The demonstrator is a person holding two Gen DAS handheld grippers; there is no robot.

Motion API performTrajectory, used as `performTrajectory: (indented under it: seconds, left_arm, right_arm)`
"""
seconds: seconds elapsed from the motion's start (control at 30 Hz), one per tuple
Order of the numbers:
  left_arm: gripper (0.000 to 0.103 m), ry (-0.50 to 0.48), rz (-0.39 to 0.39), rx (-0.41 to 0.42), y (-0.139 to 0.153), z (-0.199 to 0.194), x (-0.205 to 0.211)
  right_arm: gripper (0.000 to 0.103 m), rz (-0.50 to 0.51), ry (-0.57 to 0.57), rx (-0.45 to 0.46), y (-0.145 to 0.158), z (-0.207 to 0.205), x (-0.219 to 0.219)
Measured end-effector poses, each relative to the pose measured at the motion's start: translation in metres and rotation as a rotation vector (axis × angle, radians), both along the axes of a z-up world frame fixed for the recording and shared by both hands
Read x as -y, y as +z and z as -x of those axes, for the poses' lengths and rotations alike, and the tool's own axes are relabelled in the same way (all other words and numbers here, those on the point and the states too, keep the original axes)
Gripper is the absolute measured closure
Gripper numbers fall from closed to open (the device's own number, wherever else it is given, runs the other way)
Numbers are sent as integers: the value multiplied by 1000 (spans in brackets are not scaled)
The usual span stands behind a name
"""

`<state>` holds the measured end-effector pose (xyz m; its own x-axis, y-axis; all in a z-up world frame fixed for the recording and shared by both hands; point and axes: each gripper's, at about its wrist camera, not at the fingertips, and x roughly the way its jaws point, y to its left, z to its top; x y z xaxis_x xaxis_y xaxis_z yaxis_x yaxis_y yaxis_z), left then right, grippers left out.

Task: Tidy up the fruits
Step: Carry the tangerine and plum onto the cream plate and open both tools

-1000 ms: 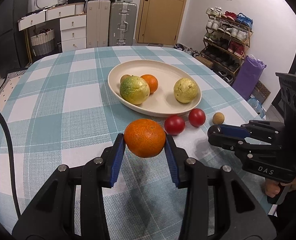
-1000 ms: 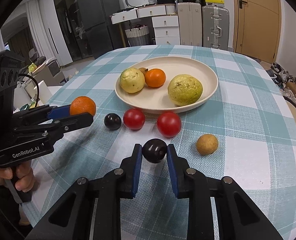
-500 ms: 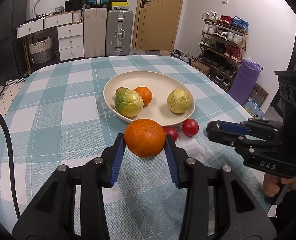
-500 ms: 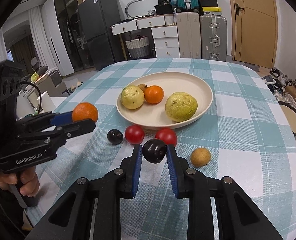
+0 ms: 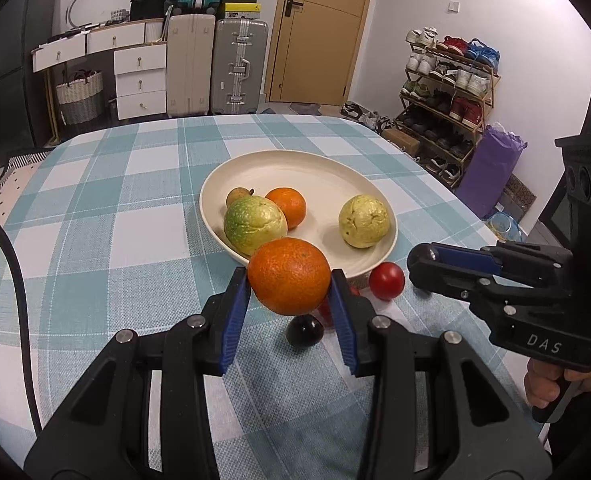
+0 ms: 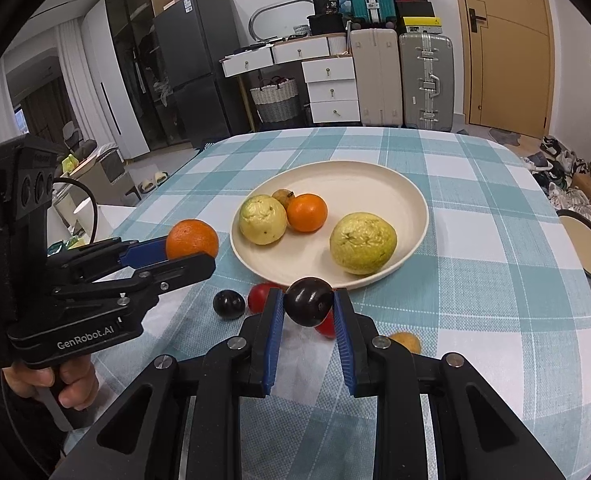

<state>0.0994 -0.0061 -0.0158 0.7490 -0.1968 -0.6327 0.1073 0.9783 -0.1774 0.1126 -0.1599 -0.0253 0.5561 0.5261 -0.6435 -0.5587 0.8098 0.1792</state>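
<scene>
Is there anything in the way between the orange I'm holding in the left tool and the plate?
Nothing visible blocks it. The orange is held above the table just short of the plate's near rim. Bare plate lies between the two yellow-green fruits.

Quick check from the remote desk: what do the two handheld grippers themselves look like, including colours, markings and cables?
Both are matte black pistol-grip units with silver bolt heads and blue pads lining the two fingers. The left gripper carries white "GenRobot.AI" lettering on its side, and a black cable loops off its boxy upper housing. The right gripper shows white "DAS" lettering. Round holes mark each housing. No sleeves are visible.
</scene>
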Motion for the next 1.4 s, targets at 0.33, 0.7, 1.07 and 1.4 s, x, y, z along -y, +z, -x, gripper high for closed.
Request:
performTrajectory:
  seconds: [0.33, 0.7, 1.07, 1.4]
  left_arm:
    - [66, 2, 2, -27, -8, -27, -1]
    - [66, -11, -23, -47, -16, -49, 7]
    - [66, -40, -26, -54, -17, -62, 12]
    - [66, -41, -37, -77, -24, -75, 13]
  right_arm:
    - [77, -7, 7, -23, -2, -18, -11]
    - [77, 14, 6, -40, -7, -38, -18]
    - [77, 27, -17, -69, -16, -59, -14]
    - [77, 45, -40, -74, -19, -74, -11]
